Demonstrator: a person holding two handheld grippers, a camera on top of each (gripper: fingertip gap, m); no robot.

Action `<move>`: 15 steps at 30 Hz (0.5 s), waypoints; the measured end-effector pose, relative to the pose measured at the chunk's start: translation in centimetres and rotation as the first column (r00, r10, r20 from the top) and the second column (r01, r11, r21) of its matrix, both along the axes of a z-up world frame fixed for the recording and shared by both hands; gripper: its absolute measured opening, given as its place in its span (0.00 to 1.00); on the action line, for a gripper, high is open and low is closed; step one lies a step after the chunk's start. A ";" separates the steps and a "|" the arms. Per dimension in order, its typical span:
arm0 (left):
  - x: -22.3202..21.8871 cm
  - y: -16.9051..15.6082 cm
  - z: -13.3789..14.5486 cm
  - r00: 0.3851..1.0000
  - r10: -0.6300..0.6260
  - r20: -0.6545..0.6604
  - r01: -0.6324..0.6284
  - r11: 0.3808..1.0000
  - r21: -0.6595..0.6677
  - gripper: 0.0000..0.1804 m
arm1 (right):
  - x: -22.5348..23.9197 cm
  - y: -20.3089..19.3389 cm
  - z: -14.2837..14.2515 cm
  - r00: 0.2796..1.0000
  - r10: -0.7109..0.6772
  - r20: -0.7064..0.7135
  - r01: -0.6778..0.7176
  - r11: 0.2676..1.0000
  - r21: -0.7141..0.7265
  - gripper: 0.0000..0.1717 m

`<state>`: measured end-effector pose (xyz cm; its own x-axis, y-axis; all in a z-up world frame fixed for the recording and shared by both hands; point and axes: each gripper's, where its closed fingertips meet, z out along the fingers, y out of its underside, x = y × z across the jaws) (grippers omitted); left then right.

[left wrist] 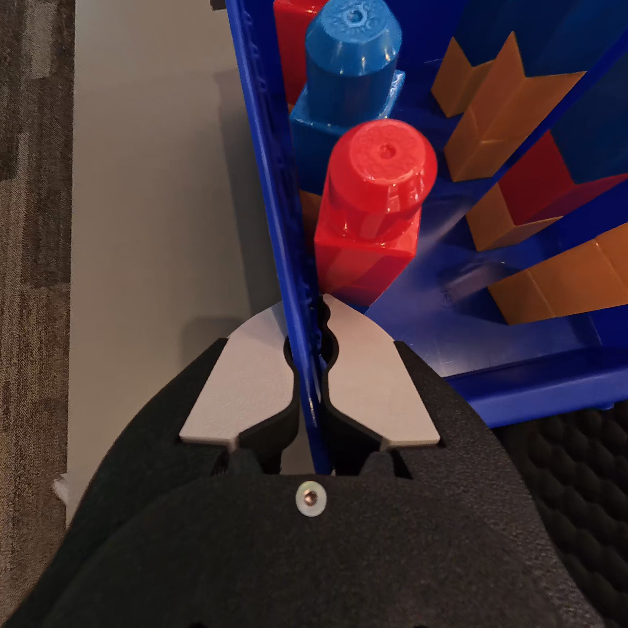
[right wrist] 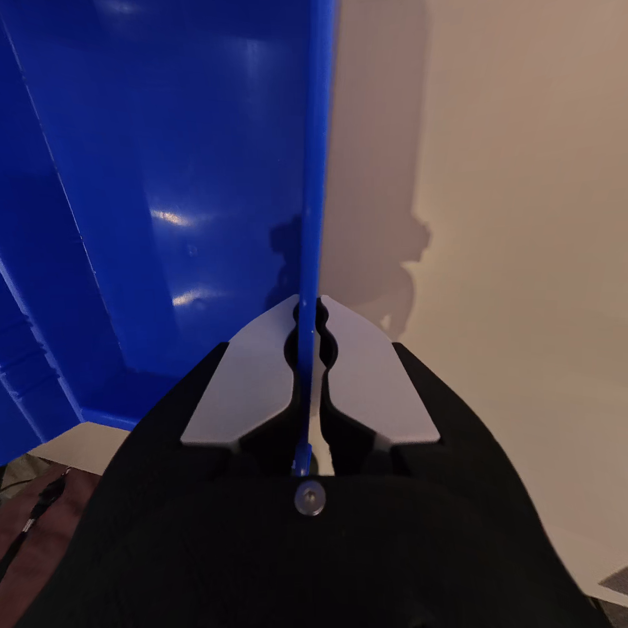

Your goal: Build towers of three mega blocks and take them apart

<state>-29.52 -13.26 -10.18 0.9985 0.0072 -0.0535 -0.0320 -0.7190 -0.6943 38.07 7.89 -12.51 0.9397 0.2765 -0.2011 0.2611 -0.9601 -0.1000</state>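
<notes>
A blue bin [left wrist: 268, 170] with dividers holds mega blocks. A red block [left wrist: 370, 210] stands just inside its left wall, with a blue block [left wrist: 346, 68] behind it and several orange blocks [left wrist: 492, 112] in the compartments to the right. My left gripper [left wrist: 311, 326] is shut on the bin's left wall, one pad on each side. In the right wrist view my right gripper [right wrist: 309, 306] is shut on the bin's right wall [right wrist: 314, 170]. The compartment [right wrist: 170, 204] beside that wall shows no blocks.
The bin stands on a light table [left wrist: 153, 170] [right wrist: 509, 204]. Carpet floor [left wrist: 34, 238] lies beyond the table's left edge. A black dimpled foam pad [left wrist: 577, 492] lies in front of the bin. The table's edge shows at the lower right of the right wrist view. My right fingertips sit around 70 cm from my left ones.
</notes>
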 end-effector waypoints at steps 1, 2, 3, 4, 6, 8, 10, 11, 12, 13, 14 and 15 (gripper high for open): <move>0.2 0.0 0.0 1.000 -0.001 -0.002 0.001 1.000 -0.001 0.04 | 1.2 0.1 0.0 1.000 -0.014 0.003 0.014 1.000 -0.003 0.04; 0.3 0.0 0.0 1.000 -0.001 -0.004 0.001 1.000 -0.002 0.04 | 2.4 0.1 0.0 1.000 -0.026 0.009 0.026 1.000 -0.005 0.04; 0.4 0.1 0.0 1.000 0.000 -0.004 0.000 1.000 -0.003 0.04 | 3.5 0.1 0.0 0.999 -0.040 0.013 0.040 0.999 -0.007 0.04; 0.5 0.1 0.0 1.000 0.000 -0.004 0.000 1.000 -0.004 0.04 | 4.6 0.2 -0.1 0.998 -0.053 0.016 0.053 0.999 -0.008 0.04; 0.8 0.3 0.0 1.000 -0.003 -0.007 0.003 1.000 -0.010 0.04 | 6.4 0.3 -0.1 0.997 -0.077 0.018 0.077 0.997 -0.009 0.04; 1.0 0.4 -0.1 1.000 -0.006 -0.007 0.006 1.000 -0.013 0.04 | 7.8 0.2 -0.1 0.996 -0.092 0.014 0.092 0.996 -0.013 0.04; 1.3 0.6 -0.1 1.000 -0.005 -0.002 0.005 1.000 -0.011 0.04 | 8.6 0.1 -0.1 0.995 -0.096 0.008 0.096 0.995 -0.016 0.04; 1.4 0.6 -0.1 1.000 -0.004 0.001 0.004 1.000 -0.012 0.04 | 9.0 0.1 -0.1 0.995 -0.097 0.005 0.097 0.995 -0.016 0.04; 1.6 0.6 -0.1 1.000 -0.006 0.001 0.006 1.000 -0.013 0.04 | 9.2 0.1 -0.1 0.995 -0.101 0.003 0.101 0.995 -0.013 0.04; 1.7 0.7 -0.1 1.000 -0.008 -0.001 0.008 1.000 -0.015 0.04 | 9.4 0.1 -0.1 0.995 -0.100 0.000 0.100 0.995 -0.011 0.04; 1.7 0.7 -0.1 1.000 -0.011 -0.005 0.010 1.000 -0.017 0.04 | 9.6 0.0 -0.1 0.995 -0.097 -0.003 0.097 0.995 -0.010 0.04; 1.8 0.7 -0.1 1.000 -0.013 -0.006 0.013 1.000 -0.020 0.04 | 9.7 0.0 -0.1 0.995 -0.095 -0.004 0.095 0.995 -0.010 0.04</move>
